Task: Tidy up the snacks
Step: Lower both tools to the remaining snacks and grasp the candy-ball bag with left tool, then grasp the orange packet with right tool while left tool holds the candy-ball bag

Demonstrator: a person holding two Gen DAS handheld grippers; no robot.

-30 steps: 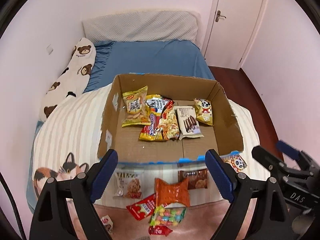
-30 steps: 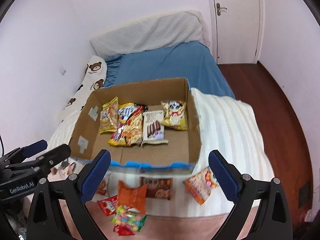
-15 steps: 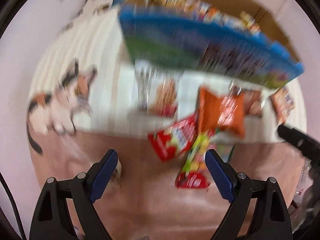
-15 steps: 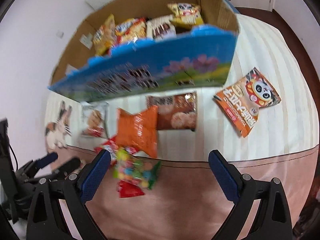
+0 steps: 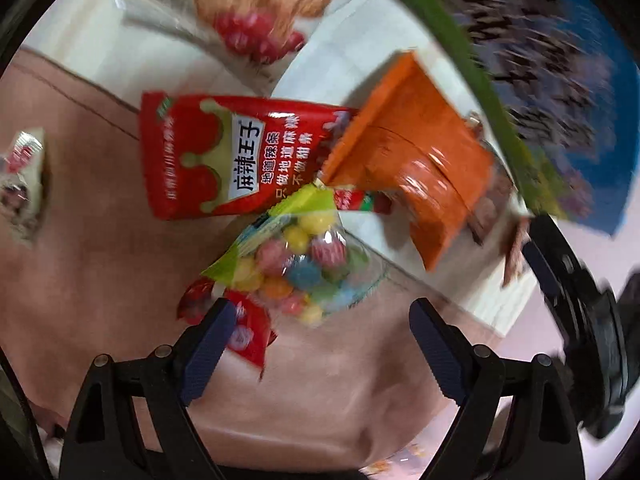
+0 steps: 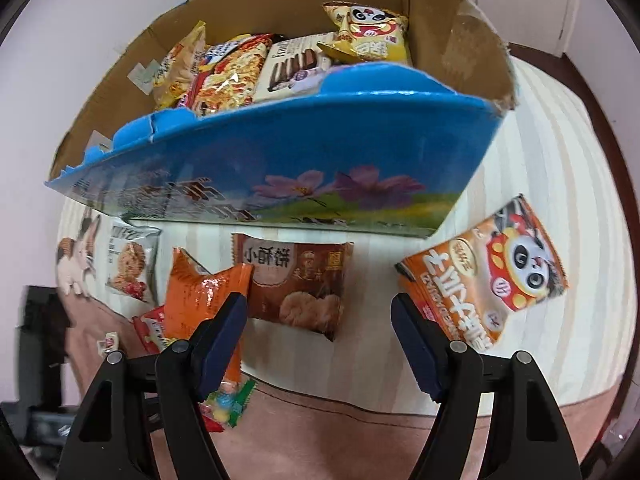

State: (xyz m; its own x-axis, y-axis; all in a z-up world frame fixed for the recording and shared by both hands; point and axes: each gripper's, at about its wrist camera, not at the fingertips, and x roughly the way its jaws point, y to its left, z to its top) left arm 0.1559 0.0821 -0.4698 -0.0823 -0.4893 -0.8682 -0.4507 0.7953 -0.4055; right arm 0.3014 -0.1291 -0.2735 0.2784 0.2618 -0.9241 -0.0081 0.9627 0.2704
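A second ago both wrist views looked across the bed into the box; now the left gripper [image 5: 318,320] hangs wide over the candy bag [image 5: 298,268], gripping nothing; the right gripper [image 6: 318,314], jaws closing on nothing, sits low before the brown biscuit pack [image 6: 298,284], below the cardboard box [image 6: 280,184].
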